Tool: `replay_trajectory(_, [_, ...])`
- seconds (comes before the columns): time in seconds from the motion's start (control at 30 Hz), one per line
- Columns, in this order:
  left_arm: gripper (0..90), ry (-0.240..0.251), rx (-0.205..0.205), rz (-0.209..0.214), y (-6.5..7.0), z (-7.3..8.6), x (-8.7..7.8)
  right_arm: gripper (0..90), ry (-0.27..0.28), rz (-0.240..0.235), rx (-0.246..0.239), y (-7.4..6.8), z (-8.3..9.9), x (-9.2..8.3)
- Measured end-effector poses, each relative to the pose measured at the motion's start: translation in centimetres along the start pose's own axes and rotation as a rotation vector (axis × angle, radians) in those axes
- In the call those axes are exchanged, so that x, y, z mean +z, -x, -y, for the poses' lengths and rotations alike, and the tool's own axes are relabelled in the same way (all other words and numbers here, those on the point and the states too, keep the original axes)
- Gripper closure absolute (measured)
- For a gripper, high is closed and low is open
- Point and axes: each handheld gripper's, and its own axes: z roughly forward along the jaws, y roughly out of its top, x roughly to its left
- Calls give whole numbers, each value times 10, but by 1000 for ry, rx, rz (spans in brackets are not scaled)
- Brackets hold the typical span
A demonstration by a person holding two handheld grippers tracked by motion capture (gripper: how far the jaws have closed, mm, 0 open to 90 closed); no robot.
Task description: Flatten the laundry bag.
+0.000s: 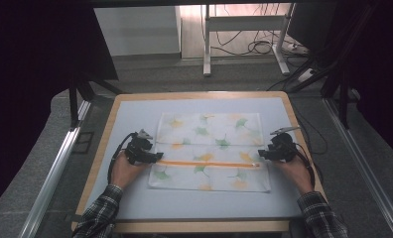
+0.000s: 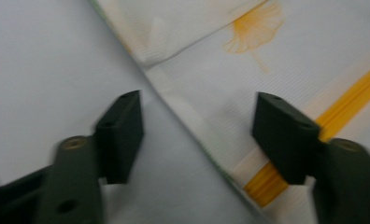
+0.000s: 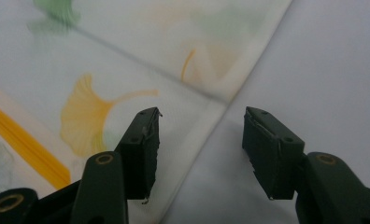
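A white cloth [image 1: 209,148] printed with green and yellow ginkgo leaves lies flat on the pale blue tabletop [image 1: 194,203]. An orange stripe [image 1: 209,164] runs across it from left to right. My left gripper [image 1: 156,156] is low at the cloth's left edge. In the left gripper view its jaws are apart, the left gripper [image 2: 197,100] straddling the cloth's edge [image 2: 174,98] by the orange stripe [image 2: 351,93]. My right gripper [image 1: 262,153] is at the cloth's right edge. The right gripper [image 3: 202,112] also stands open over the cloth's border [image 3: 211,107], with nothing pinched.
The table has a wooden rim [image 1: 100,148]. Metal rails [image 1: 55,168] run along both sides on the grey floor. Beyond the far edge stand white desk legs [image 1: 207,44] and loose cables [image 1: 264,47]. Bare tabletop lies in front of the cloth.
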Motion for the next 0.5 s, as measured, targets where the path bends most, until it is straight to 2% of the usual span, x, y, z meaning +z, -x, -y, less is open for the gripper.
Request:
replay_trajectory(0.03, [529, 5, -9, -7, 3, 1, -1, 576, 12, 33, -16, -4, 3, -1])
replay_trajectory(0.07, [593, 5, -9, -7, 3, 1, -1, 576, 12, 33, -16, -4, 3, -1])
replay_trajectory(0.1, [702, 16, -25, -5, 9, 4, -2, 766, 13, 26, -3, -10, 6, -4])
replay_trajectory(0.13, [802, 16, -25, -5, 9, 4, -2, 766, 13, 26, -3, -10, 6, -4])
replay_trajectory(0.17, [876, 12, -45, 19, 11, 6, -5, 870, -8, 16, -17, -17, 7, -7])
replay_trajectory(0.2, [881, 12, -45, 19, 11, 6, -5, 875, -16, 20, -26, -19, 7, -8])
replay_trajectory(0.23, [884, -13, -64, 45, 14, 9, -9, 876, -26, 23, -36, -22, 8, -9])
replay_trajectory(0.27, [886, -24, -66, 59, 16, 12, -13, 877, -35, 18, -48, -24, 9, -11])
replay_trajectory(0.3, [886, -24, -66, 59, 16, 12, -13, 877, -40, 9, -52, -27, 12, -14])
replay_trajectory(0.33, [886, -28, -80, 79, 21, 18, -18, 877, -40, 9, -52, -27, 12, -14])
replay_trajectory(0.37, [884, -47, -79, 112, 30, 29, -29, 876, -47, -14, -61, -33, 20, -21])
replay_trajectory(0.43, [874, -61, -60, 138, 44, 43, -41, 871, -56, -39, -77, -38, 31, -30])
replay_trajectory(0.47, [845, -62, -51, 133, 48, 47, -45, 864, -61, -55, -81, -42, 39, -35])
replay_trajectory(0.5, [757, -62, -51, 133, 48, 47, -45, 864, -61, -55, -81, -42, 39, -35])
